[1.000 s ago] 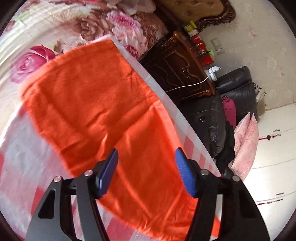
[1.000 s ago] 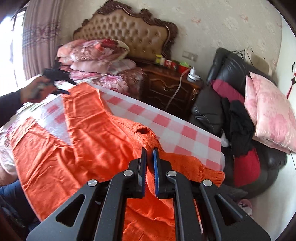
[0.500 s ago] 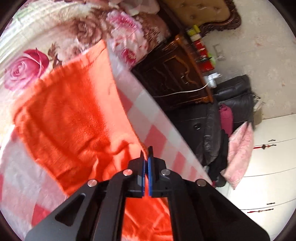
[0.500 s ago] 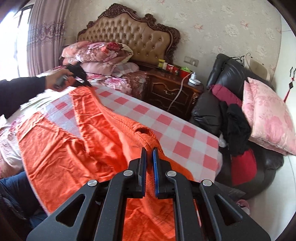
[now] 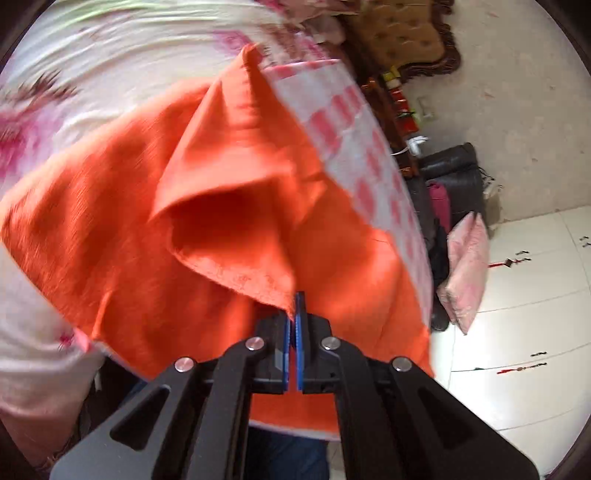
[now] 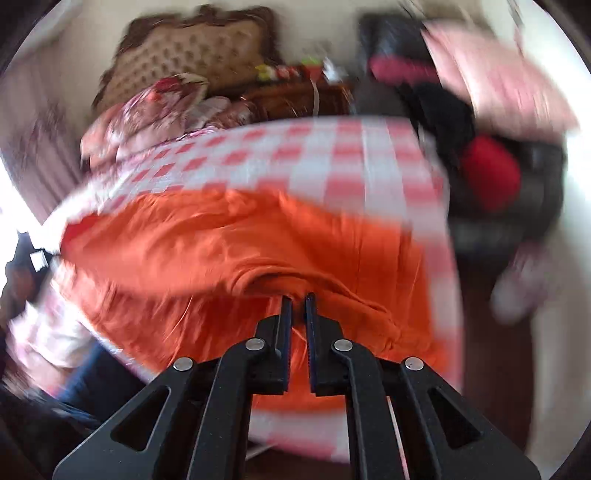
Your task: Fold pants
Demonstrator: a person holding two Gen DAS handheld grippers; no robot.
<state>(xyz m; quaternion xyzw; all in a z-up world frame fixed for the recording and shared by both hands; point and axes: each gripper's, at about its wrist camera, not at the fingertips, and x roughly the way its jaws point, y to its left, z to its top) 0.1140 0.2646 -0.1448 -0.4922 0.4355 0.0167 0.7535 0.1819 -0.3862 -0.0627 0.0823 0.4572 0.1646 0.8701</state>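
Left wrist view: left gripper (image 5: pixel 294 306) had its blue pads pressed together on a corner of the orange pants (image 5: pixel 229 177). The pinched corner rose into a raised flap, its underside in shadow, above the rest of the cloth. The pants lay spread beneath it on the red-and-white checked cloth (image 5: pixel 354 147) covering the bed. Past the pants on the left, a floral bedspread (image 5: pixel 92 66), blurred. Farther off to the right, a dark wooden nightstand (image 5: pixel 399 122), a black leather chair (image 5: pixel 454 177) with a pink pillow (image 5: pixel 465 266) leaning by it, and the tufted headboard (image 5: pixel 402 33) against the wall.

Right wrist view, heavily blurred: right gripper (image 6: pixel 297 301) stood nearly closed, a narrow slit between its pads, with a bunched fold of the orange pants (image 6: pixel 221 243) at the tips; cloth showed in the slit, so it appeared pinched. The pants stretched left across the near half of the checked cloth (image 6: pixel 314 155). At the left edge, the person's sleeve and hand (image 6: pixel 22 273) were only dimly seen. Beyond, stacked floral bedding (image 6: pixel 170 99), headboard (image 6: pixel 199 48), nightstand (image 6: pixel 295 96).
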